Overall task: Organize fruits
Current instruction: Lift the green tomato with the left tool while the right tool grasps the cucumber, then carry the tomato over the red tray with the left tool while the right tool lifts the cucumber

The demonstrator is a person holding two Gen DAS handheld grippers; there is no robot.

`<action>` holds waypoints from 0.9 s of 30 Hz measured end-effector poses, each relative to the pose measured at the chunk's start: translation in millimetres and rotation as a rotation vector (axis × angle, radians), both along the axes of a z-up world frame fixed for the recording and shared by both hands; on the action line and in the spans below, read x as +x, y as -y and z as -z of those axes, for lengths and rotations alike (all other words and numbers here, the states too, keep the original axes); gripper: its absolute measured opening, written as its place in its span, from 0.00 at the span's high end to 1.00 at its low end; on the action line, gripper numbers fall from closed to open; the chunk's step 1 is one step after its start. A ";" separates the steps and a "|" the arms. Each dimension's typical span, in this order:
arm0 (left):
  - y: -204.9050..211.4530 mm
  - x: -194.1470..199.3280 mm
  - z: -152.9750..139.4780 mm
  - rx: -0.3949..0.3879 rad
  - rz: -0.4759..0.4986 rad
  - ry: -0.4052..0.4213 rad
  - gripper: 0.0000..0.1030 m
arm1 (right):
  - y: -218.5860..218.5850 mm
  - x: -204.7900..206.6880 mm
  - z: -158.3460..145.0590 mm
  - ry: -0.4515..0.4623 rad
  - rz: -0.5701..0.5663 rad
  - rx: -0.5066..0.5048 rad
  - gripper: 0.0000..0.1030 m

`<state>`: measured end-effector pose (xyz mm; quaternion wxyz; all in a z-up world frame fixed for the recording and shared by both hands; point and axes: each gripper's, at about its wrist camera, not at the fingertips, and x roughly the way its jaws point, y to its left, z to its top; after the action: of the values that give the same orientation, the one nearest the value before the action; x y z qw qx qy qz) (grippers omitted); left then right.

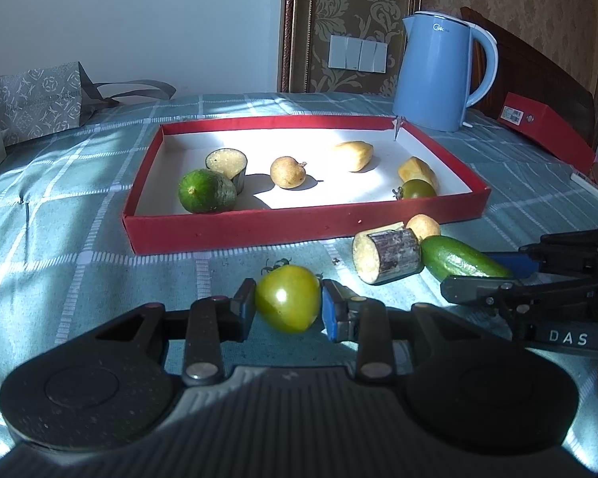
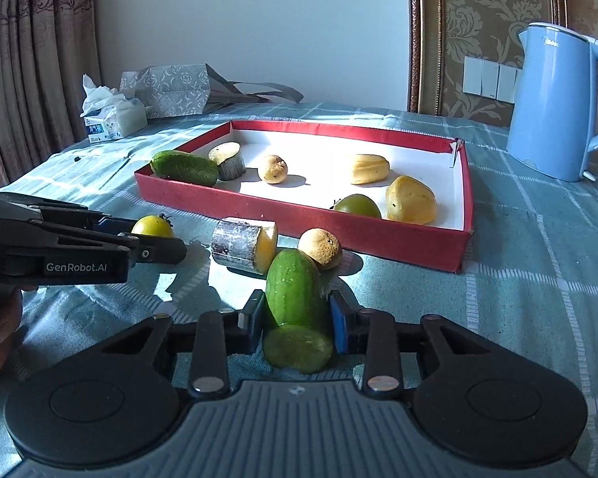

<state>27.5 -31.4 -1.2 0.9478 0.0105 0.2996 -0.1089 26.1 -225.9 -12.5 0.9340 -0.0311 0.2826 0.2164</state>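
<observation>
My left gripper (image 1: 288, 307) is shut on a green tomato (image 1: 288, 298) on the cloth in front of the red tray (image 1: 235, 231). My right gripper (image 2: 297, 320) is shut on a cut cucumber piece (image 2: 295, 294), also seen in the left wrist view (image 1: 460, 259). Beside it lie a dark cut cylinder piece (image 2: 243, 245) and a small tan fruit (image 2: 321, 247). In the tray (image 2: 299, 219) are a cucumber (image 2: 184, 167), a cut cylinder (image 2: 228, 161), a tan fruit (image 2: 273, 168), two yellow pieces (image 2: 368, 168) and a green tomato (image 2: 357, 205).
A blue kettle (image 2: 554, 107) stands right of the tray. A red box (image 1: 546, 127) lies at the far right. A patterned bag (image 2: 171, 89) and a tissue pack (image 2: 113, 117) sit at the back left. A checked cloth (image 2: 538, 298) covers the table.
</observation>
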 end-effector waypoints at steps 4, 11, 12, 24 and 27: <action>-0.9 -0.1 -0.5 -0.005 -0.006 0.003 0.70 | 5.9 -4.0 -1.2 0.008 0.057 0.029 0.69; -2.4 -0.5 -1.3 -0.011 -0.015 0.006 0.70 | 9.3 -20.9 -9.0 0.124 0.174 0.049 0.69; -2.6 -0.6 -1.6 -0.012 -0.016 0.007 0.70 | 9.9 -21.4 -10.7 0.143 0.200 0.057 0.69; -2.4 -0.8 -3.3 -0.007 -0.027 0.022 0.70 | 14.8 0.3 -20.8 0.224 0.369 -0.011 0.80; -2.1 -2.0 -3.7 -0.012 -0.020 0.025 0.70 | 34.7 2.6 -19.3 0.096 0.303 0.040 0.80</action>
<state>25.5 -29.3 2.4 0.9525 0.0031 0.2873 -0.1011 28.7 -260.6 6.8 0.9688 0.0200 0.2349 0.0768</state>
